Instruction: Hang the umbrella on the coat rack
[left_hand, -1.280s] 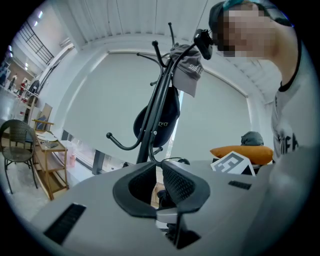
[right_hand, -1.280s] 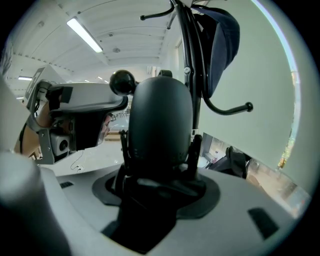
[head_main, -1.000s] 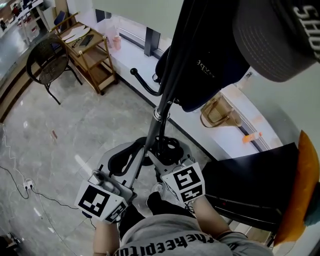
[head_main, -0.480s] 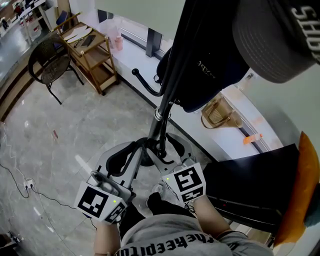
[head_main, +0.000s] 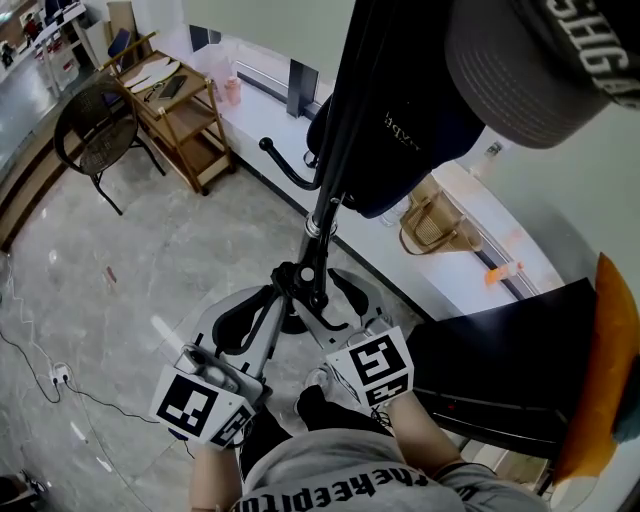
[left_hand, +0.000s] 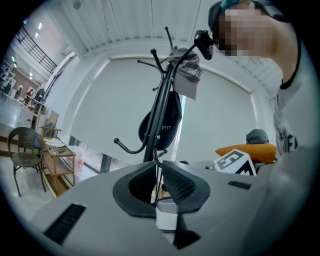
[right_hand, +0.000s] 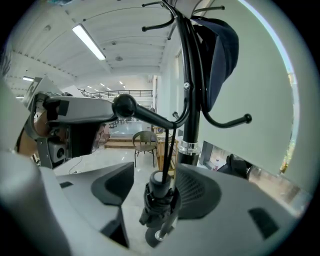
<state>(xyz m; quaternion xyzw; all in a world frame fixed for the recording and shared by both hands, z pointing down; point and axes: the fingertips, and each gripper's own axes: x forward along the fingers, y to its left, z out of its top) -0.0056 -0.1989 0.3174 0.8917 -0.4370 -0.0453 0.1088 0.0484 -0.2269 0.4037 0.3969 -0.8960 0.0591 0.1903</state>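
- Umbrella (right_hand: 159, 197): folded, upright between right gripper's (right_hand: 156, 172) parted fingers, touching one pad, clear of the other.
- Strap (right_hand: 170, 150): runs up to rack hook (right_hand: 145, 114); left gripper (left_hand: 157, 167) pinches it.

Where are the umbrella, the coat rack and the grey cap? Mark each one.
umbrella (right_hand: 159, 199): right gripper view, on its folded black body.
coat rack (head_main: 317, 228): head view, on the silver collar of its pole.
grey cap (head_main: 520, 70): head view, on its crown.
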